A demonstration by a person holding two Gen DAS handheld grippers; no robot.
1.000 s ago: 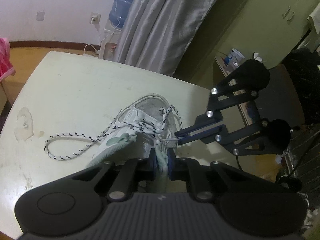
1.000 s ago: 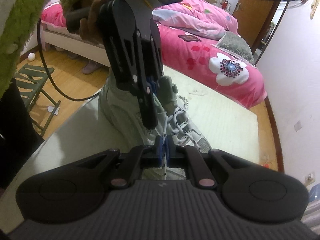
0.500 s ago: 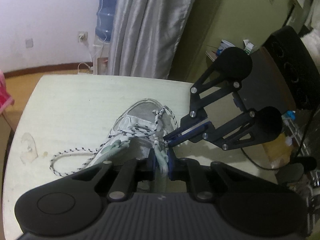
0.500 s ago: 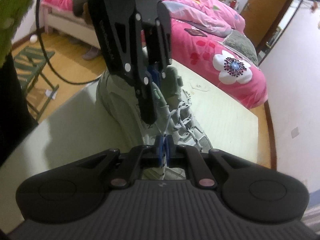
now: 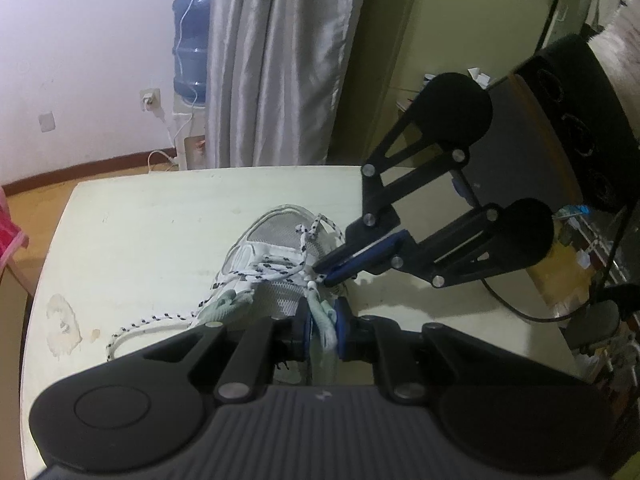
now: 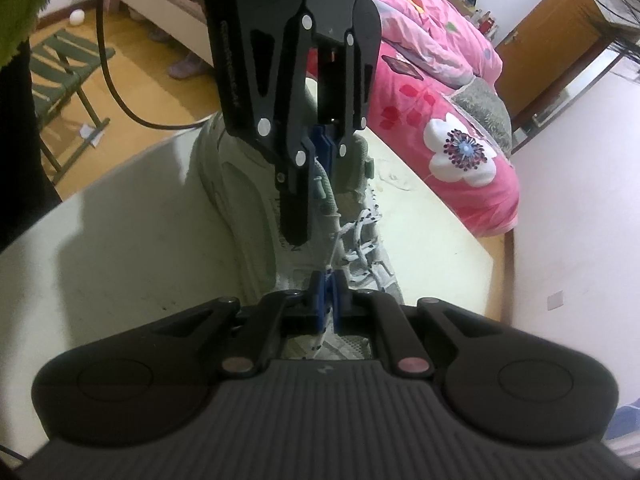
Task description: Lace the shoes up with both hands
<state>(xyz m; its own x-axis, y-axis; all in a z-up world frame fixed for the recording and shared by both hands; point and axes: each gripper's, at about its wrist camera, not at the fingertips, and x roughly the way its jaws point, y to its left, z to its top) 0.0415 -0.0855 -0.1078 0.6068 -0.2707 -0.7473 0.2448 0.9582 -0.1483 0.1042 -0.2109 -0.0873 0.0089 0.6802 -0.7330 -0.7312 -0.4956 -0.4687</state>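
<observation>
The left gripper (image 5: 322,330) pinches the tongue (image 5: 323,318); the right gripper (image 6: 329,294), closed tight, holds the lace (image 5: 280,270). Tugging hard could slip the lace free or drag the shoe (image 5: 276,256) across the counter (image 5: 152,216).

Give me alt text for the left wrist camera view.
The left gripper pinches the pale green tongue loop of a white sneaker on a cream table, while the right gripper grips its speckled lace.
</observation>
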